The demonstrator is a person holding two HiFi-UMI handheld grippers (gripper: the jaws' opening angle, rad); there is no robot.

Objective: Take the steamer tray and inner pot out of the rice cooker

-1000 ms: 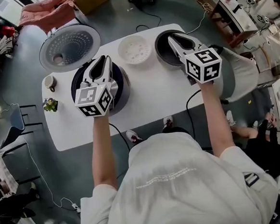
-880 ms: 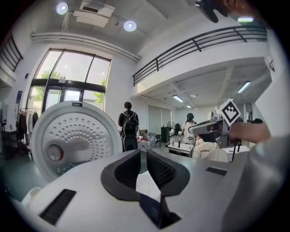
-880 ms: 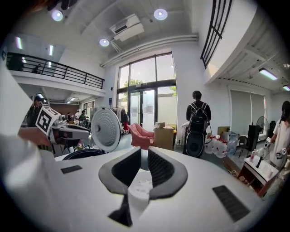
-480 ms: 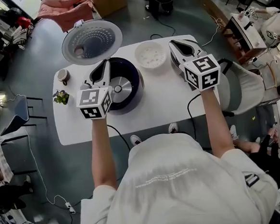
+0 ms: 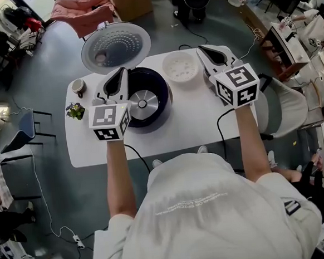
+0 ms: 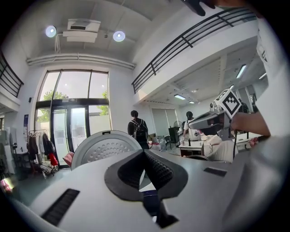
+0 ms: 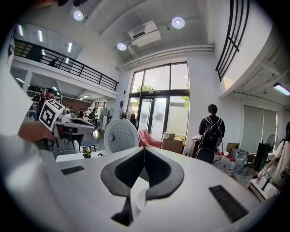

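With the steamer tray [image 5: 180, 67] set near the surface's [image 5: 189, 118] far edge and the rice cooker [image 5: 160, 98] bared to its heating plate [image 5: 142, 104], inner pot unseen, the task looks done; jaws of the left gripper [image 5: 122, 73] and right gripper [image 5: 201, 50] have just closed together, empty.

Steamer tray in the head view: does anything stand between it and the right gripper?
Nothing visible does. The steamer tray lies uncovered on the table beside the open rice cooker; the right gripper, its jaws just closed on nothing, hangs right of it.
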